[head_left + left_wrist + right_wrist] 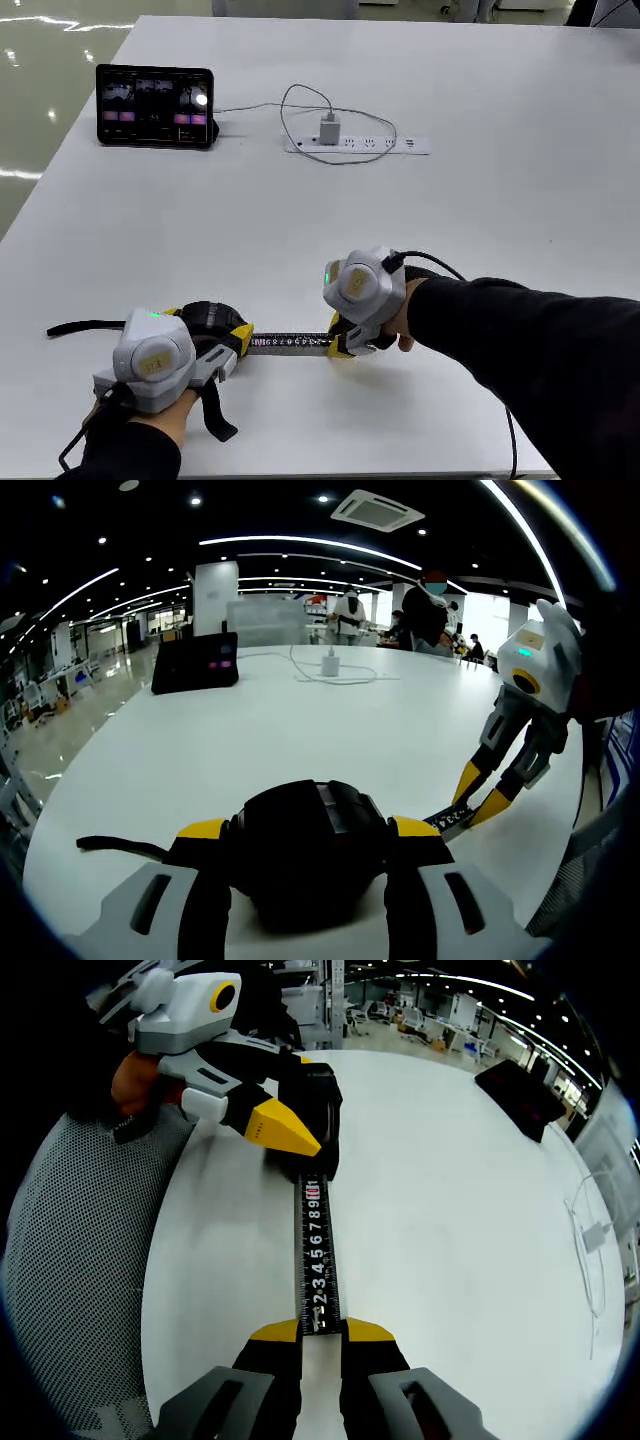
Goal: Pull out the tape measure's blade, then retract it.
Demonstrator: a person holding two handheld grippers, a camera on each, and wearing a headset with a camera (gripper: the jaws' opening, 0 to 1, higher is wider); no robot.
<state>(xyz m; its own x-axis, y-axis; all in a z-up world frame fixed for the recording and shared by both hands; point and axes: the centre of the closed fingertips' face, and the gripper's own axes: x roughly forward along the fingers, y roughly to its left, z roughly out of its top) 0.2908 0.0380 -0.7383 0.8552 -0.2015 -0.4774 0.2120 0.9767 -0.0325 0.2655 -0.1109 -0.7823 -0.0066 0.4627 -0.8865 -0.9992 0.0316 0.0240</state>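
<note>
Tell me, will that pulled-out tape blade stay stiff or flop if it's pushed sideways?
The blade runs straight from the case to the right claw, so it is probably stiff over this short span. It looks thin, so a sideways push would likely buckle it. Released, it may snap back.

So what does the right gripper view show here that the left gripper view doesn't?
Right gripper view: the printed numbers on the blade, seen close up, with its end pinched in the right gripper. Left gripper view: people beyond the table and a black strap. Both: the tape measure clamped in the left gripper, the drawn-out blade, the tablet.
</note>
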